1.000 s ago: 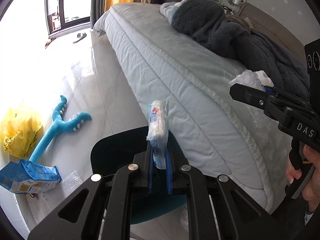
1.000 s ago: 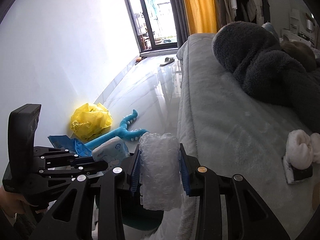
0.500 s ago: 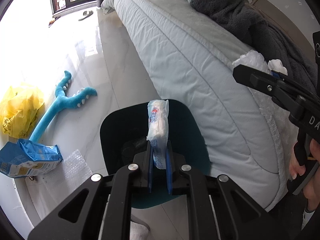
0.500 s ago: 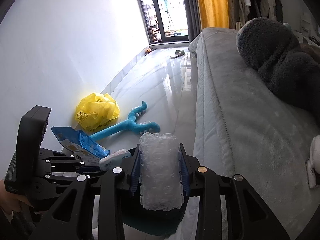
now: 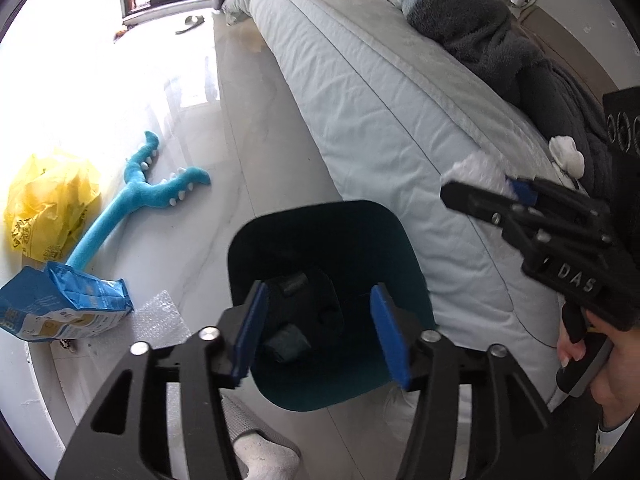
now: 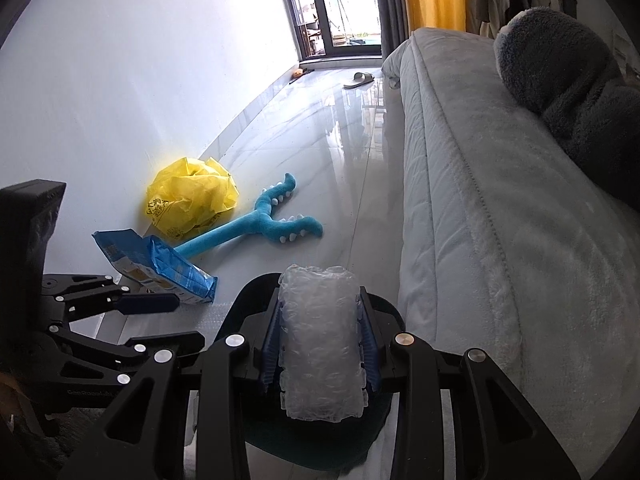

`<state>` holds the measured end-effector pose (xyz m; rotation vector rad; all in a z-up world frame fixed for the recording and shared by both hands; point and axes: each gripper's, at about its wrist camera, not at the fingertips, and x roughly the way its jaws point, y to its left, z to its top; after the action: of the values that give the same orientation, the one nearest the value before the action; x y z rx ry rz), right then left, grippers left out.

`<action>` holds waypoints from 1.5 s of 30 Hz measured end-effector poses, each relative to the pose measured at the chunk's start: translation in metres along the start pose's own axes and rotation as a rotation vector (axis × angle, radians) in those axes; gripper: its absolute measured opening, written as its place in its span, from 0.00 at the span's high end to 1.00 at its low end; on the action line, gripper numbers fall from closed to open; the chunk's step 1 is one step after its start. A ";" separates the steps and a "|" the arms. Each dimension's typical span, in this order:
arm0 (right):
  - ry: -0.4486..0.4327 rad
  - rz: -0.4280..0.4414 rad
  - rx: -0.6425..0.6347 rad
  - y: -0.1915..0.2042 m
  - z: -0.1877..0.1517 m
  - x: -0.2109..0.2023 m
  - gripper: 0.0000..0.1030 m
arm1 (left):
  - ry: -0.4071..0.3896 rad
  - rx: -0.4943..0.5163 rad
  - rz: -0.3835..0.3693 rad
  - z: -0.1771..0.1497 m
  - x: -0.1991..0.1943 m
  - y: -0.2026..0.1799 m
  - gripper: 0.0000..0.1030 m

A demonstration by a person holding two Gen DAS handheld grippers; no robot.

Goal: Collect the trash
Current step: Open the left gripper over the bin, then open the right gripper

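A dark teal bin (image 5: 384, 248) stands on the floor by the bed, right under my left gripper (image 5: 320, 332). Its jaws are opening, and nothing shows between its blue pads (image 5: 250, 328). The small white packet it held is out of sight; only dark items lie in the bin. My right gripper (image 6: 320, 312) is shut on a roll of clear bubble wrap (image 6: 320, 360) and hovers over the bin's rim (image 6: 256, 286). In the left wrist view the same bubble wrap (image 5: 476, 170) sticks out above the bed's edge.
A crumpled yellow bag (image 6: 192, 200), a blue snack bag (image 6: 160, 268), a blue plush toy (image 6: 256, 224) and a flat bubble wrap sheet (image 5: 160, 320) lie on the floor near the wall. The bed (image 5: 400, 120) carries a dark blanket (image 5: 480, 40). A hand (image 5: 616, 364) holds the right tool.
My left gripper has opened and the white packet it held upright is gone from its jaws. Both grippers have moved down closer over the bin. The right one still holds the bubble wrap.
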<state>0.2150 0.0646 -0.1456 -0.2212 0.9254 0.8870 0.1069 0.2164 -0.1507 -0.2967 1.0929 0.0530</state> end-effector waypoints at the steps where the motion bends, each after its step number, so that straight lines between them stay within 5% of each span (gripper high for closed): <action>1: 0.012 -0.002 -0.003 0.001 -0.001 0.004 0.66 | -0.013 -0.001 0.008 0.000 -0.002 0.002 0.40; 16: 0.172 0.011 -0.029 0.022 -0.019 0.054 0.66 | -0.217 -0.016 0.043 0.010 -0.040 0.022 0.09; 38: 0.357 -0.014 -0.073 0.033 -0.045 0.104 0.64 | -0.398 0.002 0.062 0.014 -0.079 0.023 0.06; 42: 0.391 -0.018 -0.083 0.033 -0.049 0.108 0.43 | -0.444 0.030 0.057 0.015 -0.089 0.016 0.06; 45: 0.400 -0.036 -0.095 0.034 -0.050 0.108 0.42 | -0.477 0.060 0.054 0.014 -0.094 0.008 0.06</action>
<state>0.1908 0.1215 -0.2527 -0.5087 1.2452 0.8692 0.0737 0.2373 -0.0635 -0.1872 0.6274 0.1320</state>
